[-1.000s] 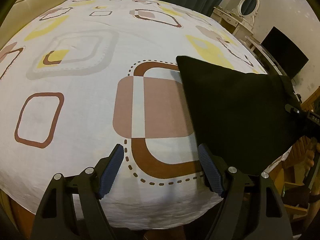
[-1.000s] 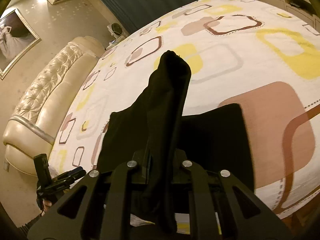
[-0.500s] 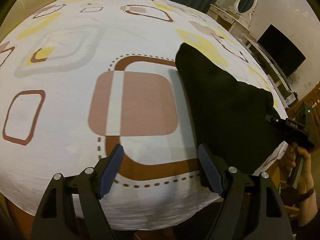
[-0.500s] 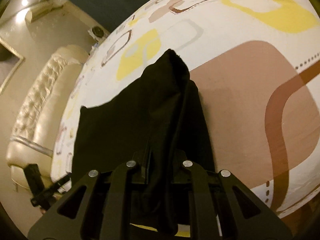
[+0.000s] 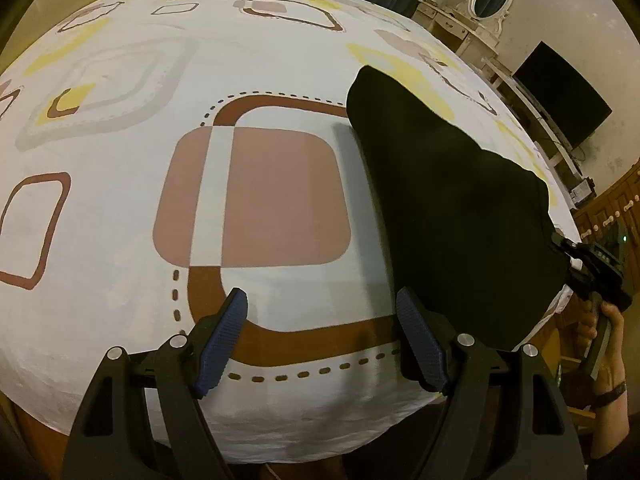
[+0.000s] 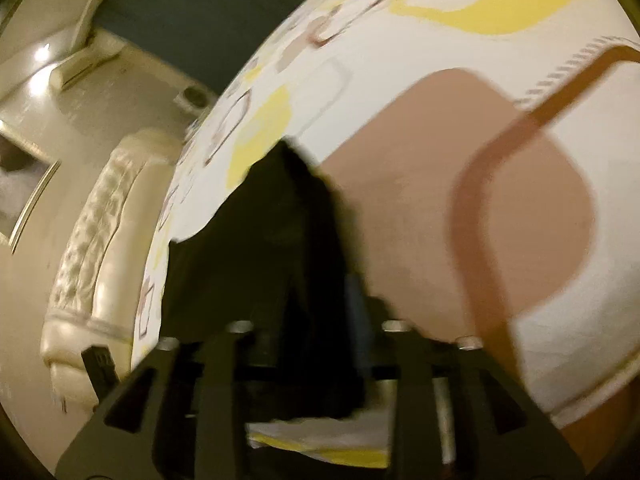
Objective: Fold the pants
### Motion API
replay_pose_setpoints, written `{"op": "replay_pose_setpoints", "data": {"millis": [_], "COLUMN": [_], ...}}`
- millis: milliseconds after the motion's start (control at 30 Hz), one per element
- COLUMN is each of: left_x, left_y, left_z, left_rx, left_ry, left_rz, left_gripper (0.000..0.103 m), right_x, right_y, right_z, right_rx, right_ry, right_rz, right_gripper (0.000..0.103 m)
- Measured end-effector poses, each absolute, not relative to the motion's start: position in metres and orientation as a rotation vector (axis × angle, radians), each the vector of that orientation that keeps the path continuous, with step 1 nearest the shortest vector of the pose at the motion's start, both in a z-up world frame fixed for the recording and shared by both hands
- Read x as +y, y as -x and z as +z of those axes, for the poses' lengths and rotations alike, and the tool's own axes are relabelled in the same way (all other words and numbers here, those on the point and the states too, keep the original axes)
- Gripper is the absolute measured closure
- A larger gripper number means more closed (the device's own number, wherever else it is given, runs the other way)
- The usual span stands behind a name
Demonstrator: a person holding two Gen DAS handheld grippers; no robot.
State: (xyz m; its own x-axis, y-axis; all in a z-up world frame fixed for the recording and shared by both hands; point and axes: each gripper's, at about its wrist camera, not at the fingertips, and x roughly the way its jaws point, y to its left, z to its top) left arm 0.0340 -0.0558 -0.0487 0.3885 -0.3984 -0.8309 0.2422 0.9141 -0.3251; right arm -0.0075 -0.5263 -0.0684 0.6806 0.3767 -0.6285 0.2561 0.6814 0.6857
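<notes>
Black pants (image 5: 460, 216) lying right of the wide-gaping, empty left tool (image 5: 322, 342), long axis running away across the bed (image 5: 120, 240); right tool (image 6: 320, 360) pinching their near edge

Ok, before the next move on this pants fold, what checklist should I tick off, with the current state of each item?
1. Right gripper shut on black pants: cannot tell, the right wrist view is blurred; the cloth runs between its fingers.
2. Left gripper open and free: ok, nothing between its blue pads.
3. Pants resting on the bed: ok for the far part; the near end is lifted.
4. Pants clear of left gripper: ok.
5. Fold edges aligned: cannot tell.
</notes>
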Motion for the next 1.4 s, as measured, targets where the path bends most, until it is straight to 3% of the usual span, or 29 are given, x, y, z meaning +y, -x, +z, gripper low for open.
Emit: {"op": "replay_pose_setpoints", "data": {"millis": [67, 133, 300, 733, 767, 833, 967, 1033, 1167, 1400], "left_x": [-0.051, -0.048, -0.052, -0.092, -0.095, -0.1, -0.11, -0.114, -0.114, -0.113], "left_y": [-0.036, -0.039, -0.043, -0.061, -0.061, -0.061, -0.063, -0.064, -0.068, -0.066], "left_z": [-0.048, -0.048, -0.053, -0.067, -0.067, -0.067, -0.069, -0.07, -0.069, -0.055], "left_rx": [1.104, 1.114, 1.143, 1.188, 1.189, 1.184, 1.182, 1.187, 1.196, 1.161], "left_ry": [0.185, 0.217, 0.288, 0.403, 0.398, 0.388, 0.383, 0.373, 0.391, 0.343], "left_rz": [-0.434, -0.473, -0.567, -0.691, -0.695, -0.701, -0.716, -0.739, -0.719, -0.703], "left_gripper": [0.027, 0.027, 0.023, 0.022, 0.022, 0.022, 0.022, 0.043, 0.062, 0.07], "right_x": [-0.541, -0.552, -0.551, -0.499, -0.497, -0.495, -0.496, -0.495, -0.492, -0.479], "right_y": [0.021, 0.03, 0.033, -0.007, -0.004, -0.004, -0.001, 0.002, 0.006, 0.004], "right_z": [-0.063, -0.062, -0.071, -0.099, -0.098, -0.098, -0.101, -0.1, -0.097, -0.081], "right_rx": [0.797, 0.76, 0.757, 0.874, 0.877, 0.892, 0.896, 0.891, 0.882, 0.867], "right_ry": [-0.904, -0.968, -1.049, -1.012, -1.0, -0.978, -0.964, -0.956, -0.937, -0.883], "right_rz": [0.097, 0.122, 0.196, 0.338, 0.339, 0.34, 0.337, 0.333, 0.315, 0.292], "right_gripper": [0.049, 0.038, 0.03, 0.029, 0.029, 0.042, 0.055, 0.06, 0.063, 0.069]}}
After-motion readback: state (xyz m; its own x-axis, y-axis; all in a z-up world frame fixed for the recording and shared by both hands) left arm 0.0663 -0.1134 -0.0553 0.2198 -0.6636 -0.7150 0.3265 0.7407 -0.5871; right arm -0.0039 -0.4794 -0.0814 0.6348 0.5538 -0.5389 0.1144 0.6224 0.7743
